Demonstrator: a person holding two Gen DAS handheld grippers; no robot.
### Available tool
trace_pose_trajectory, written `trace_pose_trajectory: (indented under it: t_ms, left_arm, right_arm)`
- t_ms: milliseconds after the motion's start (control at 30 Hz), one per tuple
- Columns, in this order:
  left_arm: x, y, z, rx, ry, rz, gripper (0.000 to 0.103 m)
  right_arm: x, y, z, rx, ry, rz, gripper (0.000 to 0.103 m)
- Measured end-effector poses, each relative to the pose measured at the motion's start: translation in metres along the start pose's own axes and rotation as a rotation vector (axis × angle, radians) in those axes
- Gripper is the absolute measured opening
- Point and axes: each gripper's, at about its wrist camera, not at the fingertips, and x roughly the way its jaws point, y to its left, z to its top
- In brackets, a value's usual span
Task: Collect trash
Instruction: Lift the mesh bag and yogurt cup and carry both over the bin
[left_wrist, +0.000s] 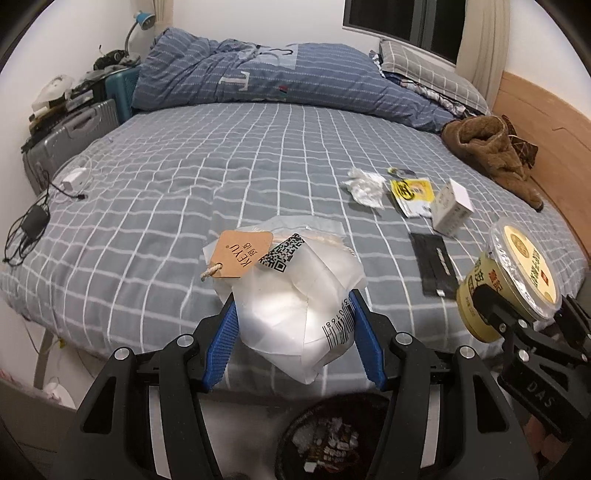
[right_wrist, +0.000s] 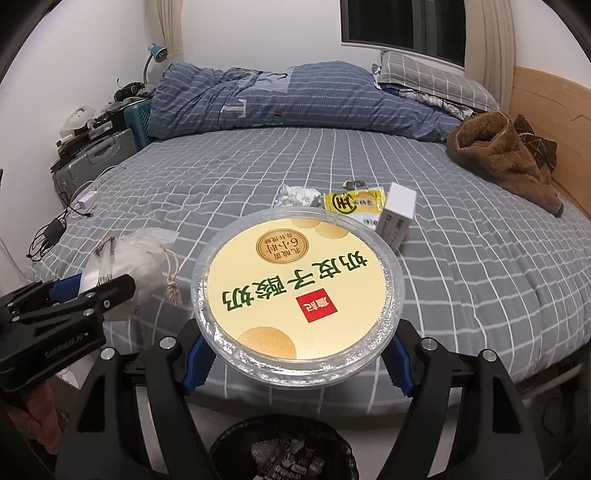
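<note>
Trash bin (left_wrist: 332, 439) below; left tongs (left_wrist: 295, 328) clamped on plastic bag (left_wrist: 295, 295) (tag attached), right tongs (right_wrist: 295, 360) gripping yogurt tub (right_wrist: 295, 291), above bed (left_wrist: 184, 184) edge.

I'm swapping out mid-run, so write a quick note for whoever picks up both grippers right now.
Left gripper: shut on a crumpled plastic bag with a brown tag.
Right gripper: shut on a yogurt cup.
Both hang over the bin at the bed's edge; neither is dropped yet.
Left on the bed: tissue wad, yellow packet, white box, black packet.
</note>
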Motion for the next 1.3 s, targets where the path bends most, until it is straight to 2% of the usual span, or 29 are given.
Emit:
trace_pose_trajectory:
  t_ms: [533,900,1100,1300]
  left_arm:
    - [-0.039,-0.016,-0.068,-0.002,0.058,-0.025,0.057]
    - [-0.056,-0.02,-0.091,0.007,0.087,-0.003,0.057]
    - [-0.058,-0.021,-0.108,0.0,0.118,-0.003,0.057]
    - [-0.044,-0.017,-0.126,-0.005,0.158,0.005,0.057]
  right_arm:
    - [-0.047,-0.003,-0.055,0.004,0.044,0.001,0.072]
    - [-0.061,0.001,-0.092,-0.014,0.105,-0.014,0.072]
    - [-0.064,-0.003,-0.105,-0.003,0.135,-0.019,0.072]
    - [-0.051,-0.007,-0.123,-0.004,0.183,-0.032,0.072]
